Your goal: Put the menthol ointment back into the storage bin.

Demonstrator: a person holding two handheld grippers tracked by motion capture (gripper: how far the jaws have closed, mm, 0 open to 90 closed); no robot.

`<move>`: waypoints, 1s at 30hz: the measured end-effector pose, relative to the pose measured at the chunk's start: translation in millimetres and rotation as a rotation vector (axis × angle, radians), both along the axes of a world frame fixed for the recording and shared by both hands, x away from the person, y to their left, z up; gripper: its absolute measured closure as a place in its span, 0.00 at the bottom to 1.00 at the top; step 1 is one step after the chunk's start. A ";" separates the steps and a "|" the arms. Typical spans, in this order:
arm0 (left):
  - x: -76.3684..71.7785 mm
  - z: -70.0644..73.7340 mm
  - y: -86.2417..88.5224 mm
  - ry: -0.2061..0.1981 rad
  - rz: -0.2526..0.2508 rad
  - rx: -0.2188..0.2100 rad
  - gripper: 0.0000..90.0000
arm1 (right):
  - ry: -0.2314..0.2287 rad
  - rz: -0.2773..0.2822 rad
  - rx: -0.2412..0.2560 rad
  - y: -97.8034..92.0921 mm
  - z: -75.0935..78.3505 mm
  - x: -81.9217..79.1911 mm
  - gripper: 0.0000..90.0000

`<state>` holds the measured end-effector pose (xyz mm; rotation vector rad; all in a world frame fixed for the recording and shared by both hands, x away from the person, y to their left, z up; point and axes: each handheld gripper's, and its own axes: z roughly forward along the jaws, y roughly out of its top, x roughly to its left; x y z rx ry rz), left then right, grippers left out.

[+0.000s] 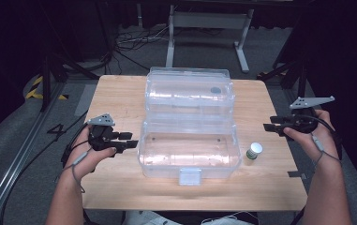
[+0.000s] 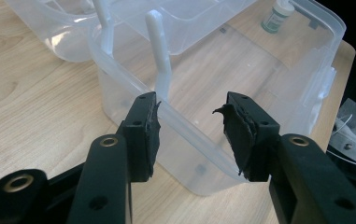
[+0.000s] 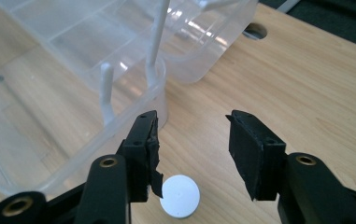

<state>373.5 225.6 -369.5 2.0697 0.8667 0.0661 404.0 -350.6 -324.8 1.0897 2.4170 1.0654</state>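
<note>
A clear plastic box (image 1: 189, 157) stands open in the middle of the wooden table, its lid (image 1: 189, 91) folded back behind it. A small bottle (image 1: 254, 151) with a white cap and green label stands just right of the box. My left gripper (image 1: 130, 140) is open at the box's left end. In the left gripper view the gripper (image 2: 192, 121) has the box's rim (image 2: 189, 128) running across the gap between its jaws. My right gripper (image 1: 271, 123) is open above and right of the bottle. In the right gripper view the gripper (image 3: 192, 135) hangs over the white cap (image 3: 180, 195).
White hinge arms (image 2: 159, 51) link the box and lid at each end. A latch tab (image 1: 189, 176) hangs at the box's front. A round hole (image 3: 255, 31) is in the table beside the lid. Bare wood (image 1: 115, 101) lies left of the lid.
</note>
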 end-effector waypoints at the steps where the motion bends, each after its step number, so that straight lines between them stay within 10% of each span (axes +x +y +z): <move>1: -0.1 -0.1 0.1 0.001 0.002 0.003 0.62 | 0.006 0.009 -0.016 0.6 -1.0 0.6 0.59; 16: 1.7 -3.8 2.0 0.019 0.007 0.015 0.60 | 0.082 0.100 -0.198 9.4 -15.7 6.3 0.62; 30: 2.3 -5.5 2.7 0.027 0.009 0.022 0.60 | 0.196 0.145 -0.256 12.7 -32.2 11.0 0.58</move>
